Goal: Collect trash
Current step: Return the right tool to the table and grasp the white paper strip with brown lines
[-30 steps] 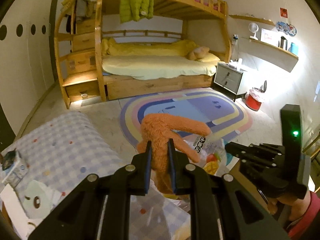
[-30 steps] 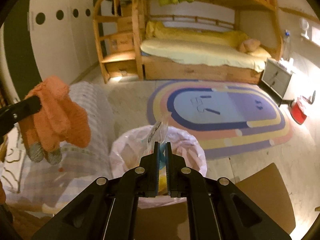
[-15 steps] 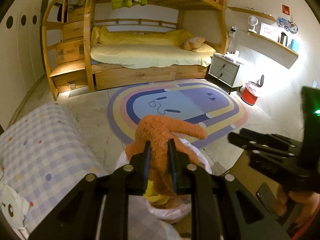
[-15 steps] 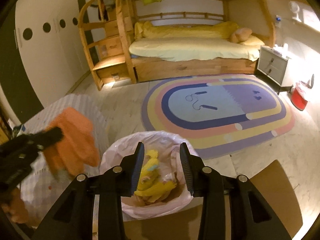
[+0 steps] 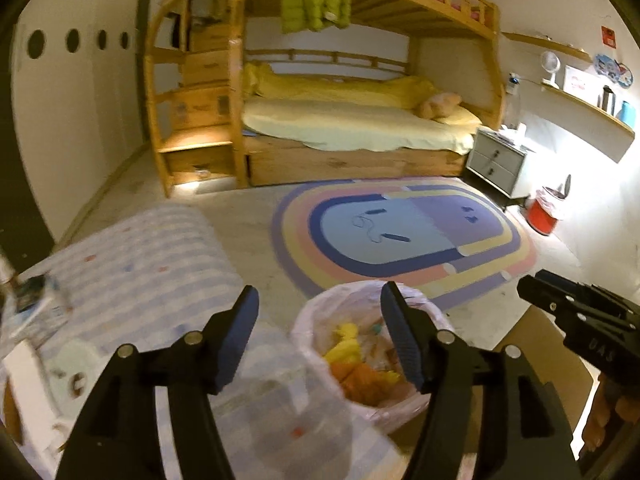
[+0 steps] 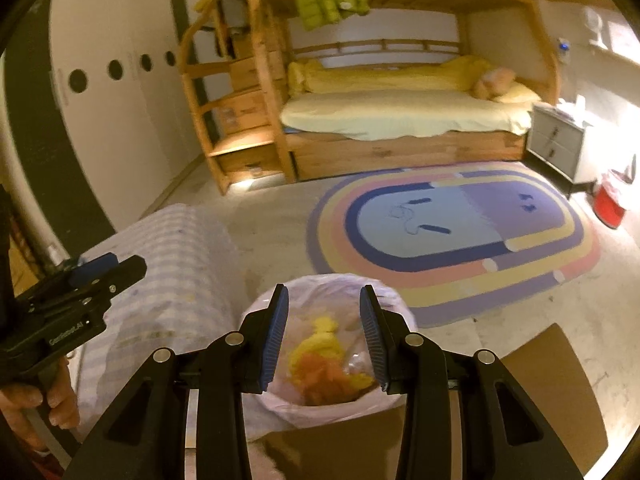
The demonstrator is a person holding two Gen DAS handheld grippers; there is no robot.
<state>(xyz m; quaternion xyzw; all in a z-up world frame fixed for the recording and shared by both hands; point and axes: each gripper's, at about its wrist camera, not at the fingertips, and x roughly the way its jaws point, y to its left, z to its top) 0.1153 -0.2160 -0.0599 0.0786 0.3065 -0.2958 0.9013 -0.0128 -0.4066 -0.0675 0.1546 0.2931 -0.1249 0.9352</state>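
**Both grippers empty above the trash bag**

Your left gripper [image 5: 318,316] is opening its jaws wide, and nothing is between them. Your right gripper [image 6: 323,322] stands partly open, also empty. Both hang above the trash bag [image 6: 280,404], which is lined in pale pink and holds yellow and orange trash [image 6: 324,360].

Around the bag you have the checked cloth [image 5: 132,264] on its left side, touching it, and a brown cardboard sheet [image 6: 548,384] on the right. Behind lie the rainbow rug [image 5: 400,232], the bunk bed [image 5: 360,128], a grey nightstand [image 5: 496,162] and a red bin [image 5: 546,214].

The lower part of the bag is hidden behind your fingers. The items on the cloth at the far left are blurred, so I cannot tell what they are.
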